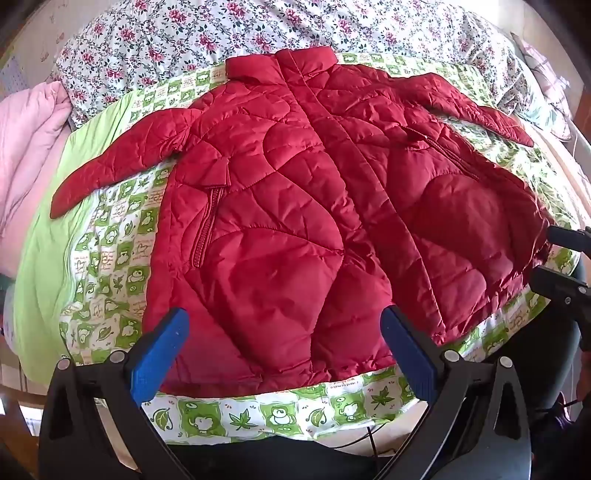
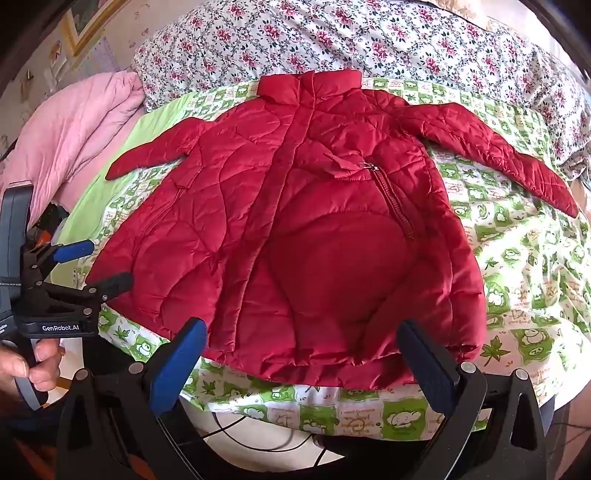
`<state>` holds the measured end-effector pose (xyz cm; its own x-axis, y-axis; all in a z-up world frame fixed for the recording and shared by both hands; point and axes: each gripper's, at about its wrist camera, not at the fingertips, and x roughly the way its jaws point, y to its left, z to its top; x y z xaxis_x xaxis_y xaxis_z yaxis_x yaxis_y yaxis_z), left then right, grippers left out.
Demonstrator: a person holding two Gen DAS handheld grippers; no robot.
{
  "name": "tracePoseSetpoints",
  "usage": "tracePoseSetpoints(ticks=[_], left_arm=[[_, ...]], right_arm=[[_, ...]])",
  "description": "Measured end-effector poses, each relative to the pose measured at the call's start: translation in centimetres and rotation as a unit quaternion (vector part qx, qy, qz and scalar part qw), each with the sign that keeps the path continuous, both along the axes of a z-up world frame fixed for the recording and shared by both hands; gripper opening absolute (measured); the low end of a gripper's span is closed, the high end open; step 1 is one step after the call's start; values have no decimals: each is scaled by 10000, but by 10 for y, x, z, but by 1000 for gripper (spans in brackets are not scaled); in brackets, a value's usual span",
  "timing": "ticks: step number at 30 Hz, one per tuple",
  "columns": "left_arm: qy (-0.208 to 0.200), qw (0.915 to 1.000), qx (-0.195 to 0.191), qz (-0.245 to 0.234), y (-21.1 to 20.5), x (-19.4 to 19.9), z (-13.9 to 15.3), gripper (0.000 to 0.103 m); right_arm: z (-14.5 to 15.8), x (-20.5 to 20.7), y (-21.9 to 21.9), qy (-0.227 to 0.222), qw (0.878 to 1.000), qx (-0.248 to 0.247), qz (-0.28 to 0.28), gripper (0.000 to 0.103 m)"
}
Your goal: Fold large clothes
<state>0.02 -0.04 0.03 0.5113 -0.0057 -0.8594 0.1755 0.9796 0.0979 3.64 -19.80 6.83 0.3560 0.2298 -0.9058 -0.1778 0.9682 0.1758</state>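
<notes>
A red quilted jacket (image 1: 295,206) lies flat, front up and zipped, collar at the far end and both sleeves spread out to the sides; it also shows in the right wrist view (image 2: 295,236). My left gripper (image 1: 284,354) is open and empty, just above the jacket's near hem on its left half. My right gripper (image 2: 303,365) is open and empty above the near hem on the right half. The left gripper also shows at the left edge of the right wrist view (image 2: 99,266), open. The right gripper shows at the right edge of the left wrist view (image 1: 557,254).
The jacket rests on a green and white cartoon-print blanket (image 1: 110,258) on a bed. A floral quilt (image 1: 221,33) lies behind the collar. A pink duvet (image 1: 26,147) is bunched at the left. Dark cables (image 2: 258,439) lie on the floor below the bed's near edge.
</notes>
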Motion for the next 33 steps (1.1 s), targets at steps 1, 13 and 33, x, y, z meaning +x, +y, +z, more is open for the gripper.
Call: tracePoseSetpoints(ticks=[1, 13, 33], left_arm=[[-3, 10000, -8, 4, 0, 0, 0, 103], [-4, 10000, -73, -30, 1, 1, 3, 103], [-1, 9999, -98, -100, -2, 3, 4, 103]], right_arm=[[0, 0, 0, 5, 10000, 3, 4, 103], [-4, -4, 4, -22, 10000, -9, 11, 103], [-3, 2, 3, 12, 10000, -43, 13, 103]])
